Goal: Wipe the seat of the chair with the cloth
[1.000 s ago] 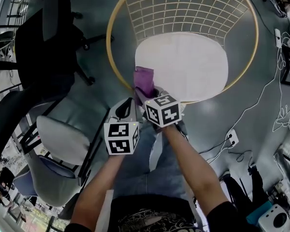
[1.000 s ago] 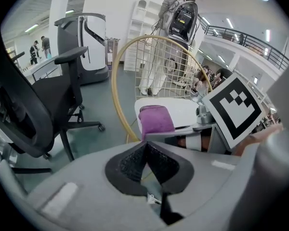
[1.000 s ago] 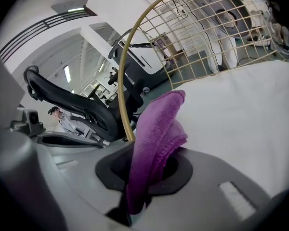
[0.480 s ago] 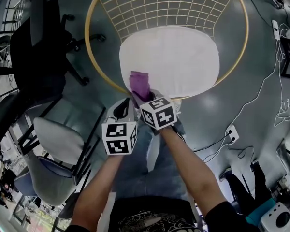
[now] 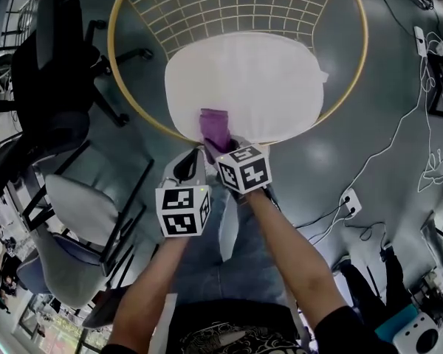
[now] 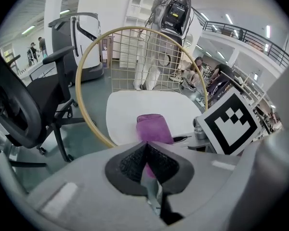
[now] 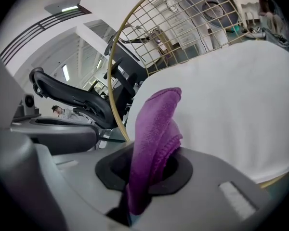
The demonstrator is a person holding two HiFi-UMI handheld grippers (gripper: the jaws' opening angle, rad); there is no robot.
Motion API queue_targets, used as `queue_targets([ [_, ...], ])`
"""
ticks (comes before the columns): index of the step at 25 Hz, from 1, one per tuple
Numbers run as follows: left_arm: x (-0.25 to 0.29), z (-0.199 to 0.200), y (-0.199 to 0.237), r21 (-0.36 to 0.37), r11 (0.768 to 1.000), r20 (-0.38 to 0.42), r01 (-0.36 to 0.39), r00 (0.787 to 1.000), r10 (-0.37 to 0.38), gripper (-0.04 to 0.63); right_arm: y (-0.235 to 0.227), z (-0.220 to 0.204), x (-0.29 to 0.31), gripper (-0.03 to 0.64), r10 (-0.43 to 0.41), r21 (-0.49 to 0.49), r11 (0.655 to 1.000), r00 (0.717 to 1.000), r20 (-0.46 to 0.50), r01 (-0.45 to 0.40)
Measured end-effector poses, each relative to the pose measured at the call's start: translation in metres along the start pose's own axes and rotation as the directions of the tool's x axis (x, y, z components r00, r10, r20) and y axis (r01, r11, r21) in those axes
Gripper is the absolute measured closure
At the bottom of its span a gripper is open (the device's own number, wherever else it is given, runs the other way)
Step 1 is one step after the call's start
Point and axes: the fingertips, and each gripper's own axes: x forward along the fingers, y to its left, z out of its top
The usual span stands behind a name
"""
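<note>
The left gripper [image 5: 186,167] hangs just beside the right one, its jaws pressed together on nothing. The right gripper [image 5: 223,152] clamps the purple cloth [image 5: 215,126], whose free end reaches over the near edge of the chair's white seat [image 5: 258,80].

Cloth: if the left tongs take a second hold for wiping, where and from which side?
Probably the free folded end of the cloth, standing clear beyond the right tongs, which clamp its other end. Come from the left, where the left tongs sit shut: open them, then close across the narrow band.
</note>
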Motion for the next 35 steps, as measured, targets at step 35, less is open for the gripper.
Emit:
queue_targets([
  [35,0.022,0.004,-0.093,0.05,0.998,-0.002,0.05,0.999,-0.05,0.6,-0.134,0.003,-0.108,0.555,-0.207,0.042,0.978,0.978,0.032,0.206],
])
